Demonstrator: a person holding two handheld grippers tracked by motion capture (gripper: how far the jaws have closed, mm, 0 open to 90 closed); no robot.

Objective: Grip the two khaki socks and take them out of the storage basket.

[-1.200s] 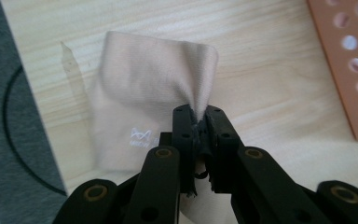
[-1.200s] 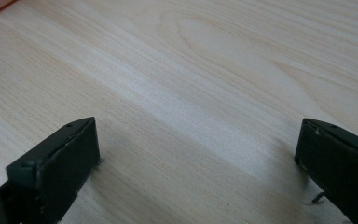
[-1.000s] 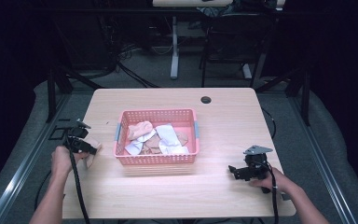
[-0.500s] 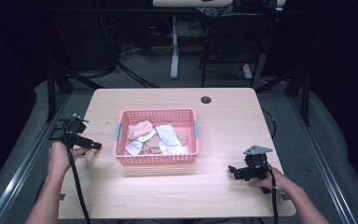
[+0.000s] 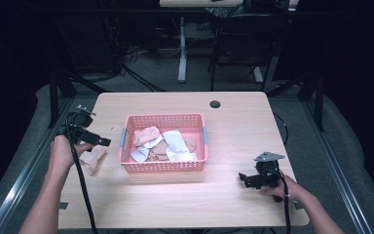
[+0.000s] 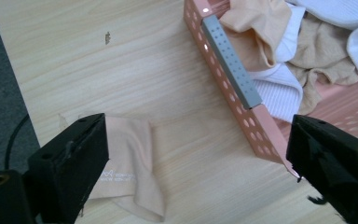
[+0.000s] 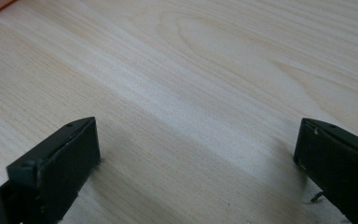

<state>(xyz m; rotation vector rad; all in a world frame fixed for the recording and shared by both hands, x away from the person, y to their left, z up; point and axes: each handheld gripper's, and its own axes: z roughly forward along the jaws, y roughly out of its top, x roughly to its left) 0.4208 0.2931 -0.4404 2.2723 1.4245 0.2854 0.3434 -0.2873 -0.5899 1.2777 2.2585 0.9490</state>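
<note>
High view showed the left hand-held gripper (image 5: 103,142), jaws just opened wide above the dropped beige cloth (image 5: 93,159), probably due next at the basket (image 5: 163,165) beside it.

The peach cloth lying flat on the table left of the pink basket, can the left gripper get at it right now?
Probably yes. The left gripper is open with nothing between its jaws, and the peach cloth lies uncovered on the wooden table, apart from the pink plastic basket.
</note>
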